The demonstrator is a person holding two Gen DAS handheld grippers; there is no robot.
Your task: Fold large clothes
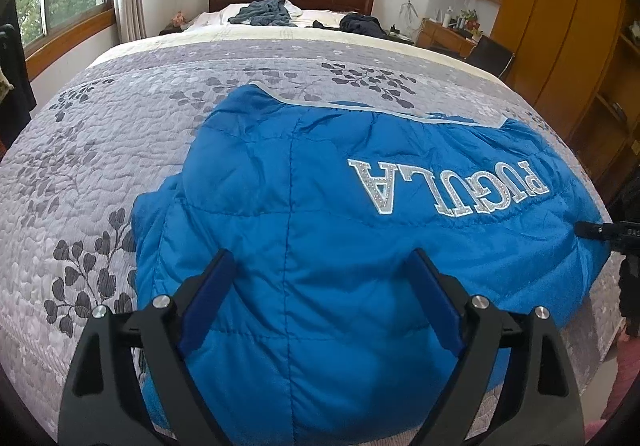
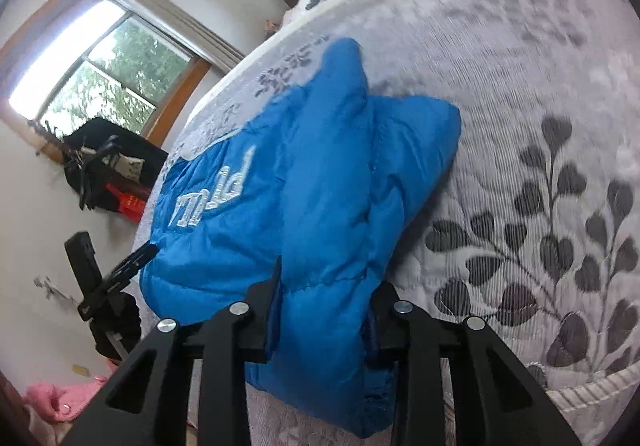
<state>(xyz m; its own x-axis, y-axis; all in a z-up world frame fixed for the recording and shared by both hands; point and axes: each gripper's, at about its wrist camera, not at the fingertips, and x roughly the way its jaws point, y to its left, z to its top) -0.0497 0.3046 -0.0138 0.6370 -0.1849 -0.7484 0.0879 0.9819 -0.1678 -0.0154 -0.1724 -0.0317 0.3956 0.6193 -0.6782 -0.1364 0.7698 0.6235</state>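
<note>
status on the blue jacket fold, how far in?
Early to midway, I'd judge. Done: the blue puffer jacket lies spread on the quilted bedspread, lettering up, its far-left part bunched inward. In hand: the right gripper has its jaws closed on a puffy section at the jacket's edge; the left gripper hovers open over the near hem. Left: the main body folds; no compact bundle yet.
</note>
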